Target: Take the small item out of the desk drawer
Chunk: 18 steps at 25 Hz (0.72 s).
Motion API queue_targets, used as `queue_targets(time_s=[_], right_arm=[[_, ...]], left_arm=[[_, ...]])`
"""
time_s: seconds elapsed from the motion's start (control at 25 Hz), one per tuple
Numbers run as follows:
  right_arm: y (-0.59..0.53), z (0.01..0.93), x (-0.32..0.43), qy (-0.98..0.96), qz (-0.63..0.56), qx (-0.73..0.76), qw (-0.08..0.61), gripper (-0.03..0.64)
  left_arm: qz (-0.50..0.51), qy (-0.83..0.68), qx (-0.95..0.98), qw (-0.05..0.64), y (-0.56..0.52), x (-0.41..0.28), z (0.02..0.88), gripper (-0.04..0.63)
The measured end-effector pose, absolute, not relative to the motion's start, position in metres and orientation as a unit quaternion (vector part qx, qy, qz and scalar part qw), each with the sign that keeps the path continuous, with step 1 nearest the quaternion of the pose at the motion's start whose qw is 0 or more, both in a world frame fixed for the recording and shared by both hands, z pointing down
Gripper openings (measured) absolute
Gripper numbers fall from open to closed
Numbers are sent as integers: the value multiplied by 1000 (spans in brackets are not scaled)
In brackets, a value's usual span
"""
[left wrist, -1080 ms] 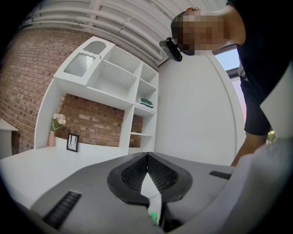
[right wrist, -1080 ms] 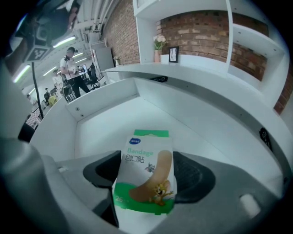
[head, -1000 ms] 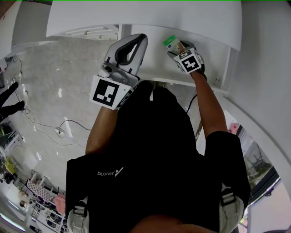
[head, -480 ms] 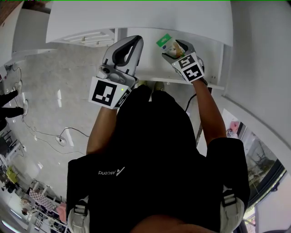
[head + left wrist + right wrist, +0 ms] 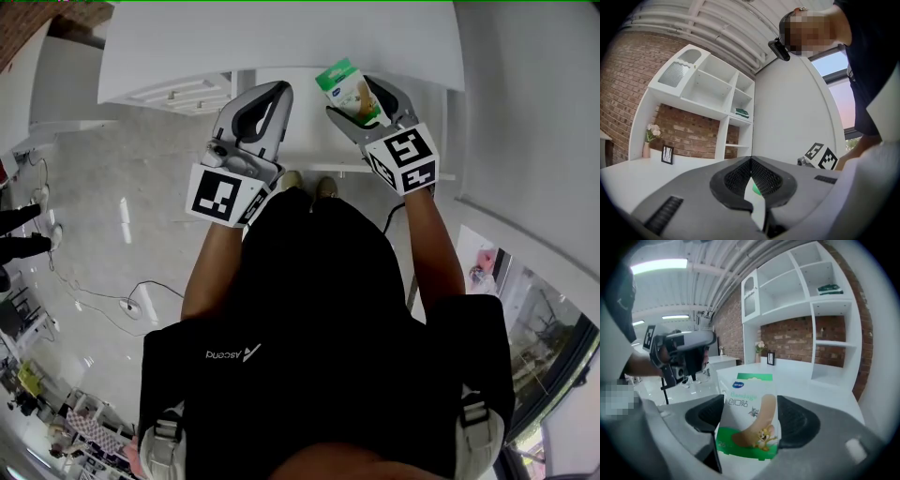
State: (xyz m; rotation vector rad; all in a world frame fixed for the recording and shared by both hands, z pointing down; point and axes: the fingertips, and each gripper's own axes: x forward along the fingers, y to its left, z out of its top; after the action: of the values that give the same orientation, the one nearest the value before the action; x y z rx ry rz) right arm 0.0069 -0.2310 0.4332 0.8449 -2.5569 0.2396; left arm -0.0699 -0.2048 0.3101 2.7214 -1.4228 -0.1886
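Observation:
A small green and white bandage packet [image 5: 345, 91] [image 5: 749, 420] stands upright between the jaws of my right gripper [image 5: 361, 101] [image 5: 750, 427], which is shut on it above the white desk [image 5: 281, 37]. Below the packet lies what looks like the pulled-out white drawer, its front edge [image 5: 361, 172] showing. My left gripper [image 5: 272, 94] [image 5: 751, 163] hovers to the left at about the same height, its pads pressed together with nothing held. The right gripper's marker cube [image 5: 820, 156] shows past the left jaws.
White wall shelves [image 5: 811, 301] against a brick wall stand behind the desk. A small picture frame [image 5: 667, 154] and a vase of flowers [image 5: 648, 140] sit on the desktop. Cables [image 5: 122, 295] trail over the pale floor at the left. A white drawer unit [image 5: 183, 89] is under the desk's left.
My right gripper has lifted the packet up and away from the drawer, nearer to the head camera. The left gripper has hardly shifted.

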Motion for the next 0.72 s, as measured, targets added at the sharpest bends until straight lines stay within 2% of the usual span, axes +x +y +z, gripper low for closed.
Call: queue_targets(time_s=[0.28,0.72], right_arm=[[-204,370,36,-938,55,323,117,353],[-178,294,25,-946,11,324,8,353]], left_arm=[[-75,-450,890,14,-180,-35,300,-2],[-79,-434,897,0,-169,-37,279,-2]])
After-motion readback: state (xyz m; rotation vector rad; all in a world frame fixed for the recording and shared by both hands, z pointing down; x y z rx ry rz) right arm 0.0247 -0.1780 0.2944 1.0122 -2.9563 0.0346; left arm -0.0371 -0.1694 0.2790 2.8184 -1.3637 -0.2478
